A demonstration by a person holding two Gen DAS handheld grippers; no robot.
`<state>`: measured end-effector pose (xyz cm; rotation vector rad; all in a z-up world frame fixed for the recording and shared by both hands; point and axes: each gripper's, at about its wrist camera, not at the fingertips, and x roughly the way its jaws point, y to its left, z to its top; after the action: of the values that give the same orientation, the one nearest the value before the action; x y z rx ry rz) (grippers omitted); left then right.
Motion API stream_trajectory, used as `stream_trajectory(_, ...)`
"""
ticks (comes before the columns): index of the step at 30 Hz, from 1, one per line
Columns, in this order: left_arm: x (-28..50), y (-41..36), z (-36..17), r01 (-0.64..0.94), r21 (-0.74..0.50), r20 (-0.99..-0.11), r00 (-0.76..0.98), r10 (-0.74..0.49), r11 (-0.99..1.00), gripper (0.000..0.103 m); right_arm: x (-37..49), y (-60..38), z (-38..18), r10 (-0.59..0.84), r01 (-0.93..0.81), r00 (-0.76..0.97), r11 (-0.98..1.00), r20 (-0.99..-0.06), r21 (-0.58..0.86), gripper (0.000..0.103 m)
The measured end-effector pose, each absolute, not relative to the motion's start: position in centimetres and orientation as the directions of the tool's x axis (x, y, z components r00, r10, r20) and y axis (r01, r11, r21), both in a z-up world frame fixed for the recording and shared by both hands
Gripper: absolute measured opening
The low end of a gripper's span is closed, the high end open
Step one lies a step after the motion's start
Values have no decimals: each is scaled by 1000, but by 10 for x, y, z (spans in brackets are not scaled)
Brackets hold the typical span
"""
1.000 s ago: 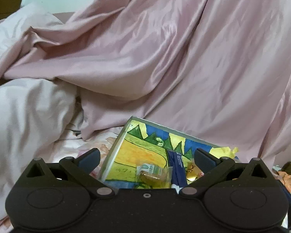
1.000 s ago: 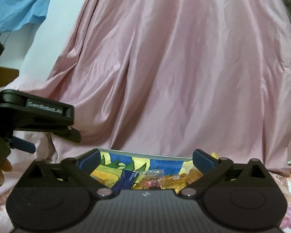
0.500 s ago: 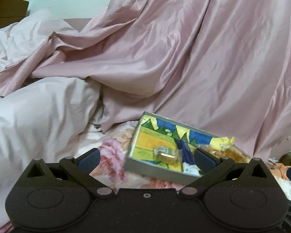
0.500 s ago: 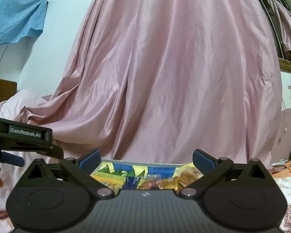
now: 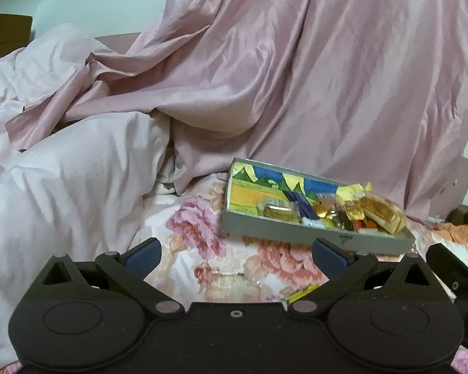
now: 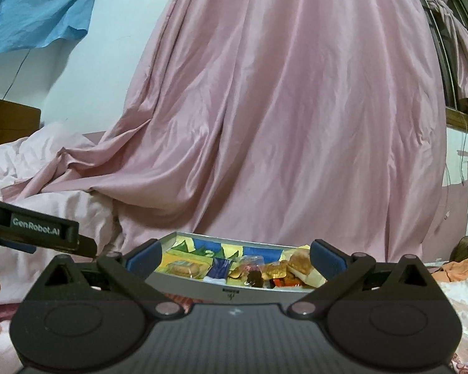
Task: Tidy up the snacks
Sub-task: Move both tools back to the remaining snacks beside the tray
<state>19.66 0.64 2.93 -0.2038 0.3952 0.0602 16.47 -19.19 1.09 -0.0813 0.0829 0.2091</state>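
Observation:
A shallow grey box [image 5: 296, 232] with a colourful painted inside lies on the floral bedsheet [image 5: 240, 258]. Several wrapped snacks [image 5: 352, 212] fill its right half: gold packets, a dark blue stick, a clear-wrapped biscuit. My left gripper [image 5: 235, 254] hovers open, near and left of the box, with nothing between its fingers. The right wrist view looks at the same box [image 6: 202, 286] and its snacks [image 6: 259, 269] from low and close; my right gripper [image 6: 235, 255] is open and empty just before the box's near wall. A yellow wrapper scrap [image 5: 301, 293] lies on the sheet by the left gripper.
A large pink satin curtain [image 5: 296, 78] drapes down behind the box. A crumpled pale pink duvet [image 5: 62, 171] is heaped at the left. The left gripper's body [image 6: 37, 230] shows at the left of the right wrist view. Orange cloth [image 6: 458, 268] lies at the right.
Both grippers have pulled back and up from the box, which now looks smaller and farther in the left wrist view. Both stayed open and empty.

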Motion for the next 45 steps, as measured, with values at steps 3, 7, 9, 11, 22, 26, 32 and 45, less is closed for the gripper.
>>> stream_trajectory(3,191,7,22,-91,-165,-386,922,20,982,102,154,-190,10,204,-212,973,974,-107,-78,103)
stream_trajectory(7,187,10,11,-80,-156,-402,915,11,985,102,144,-191,5,193,-206,969,975,-153,-80,103)
stream_trajectory(9,186,11,6,-73,-152,-409,912,4,986,102,140,-192,1,188,-205,966,976,-176,-80,103)
stream_trajectory(11,185,12,0,-62,-143,-418,909,-3,988,102,137,-193,-2,181,-201,963,976,-199,-83,103)
stream_trajectory(22,187,15,-34,-22,-94,-513,858,-29,995,102,147,-186,-24,174,-227,910,968,-375,-103,103)
stream_trajectory(26,193,17,-45,-21,-86,-545,838,-30,996,102,155,-180,-35,178,-247,885,963,-431,-108,103)
stream_trajectory(32,212,17,-55,-30,-105,-590,806,-38,994,102,164,-168,-53,163,-267,856,952,-491,-148,103)
stream_trajectory(45,231,16,-67,-44,-75,-601,799,-10,996,102,182,-159,-76,143,-280,809,947,-570,-160,103)
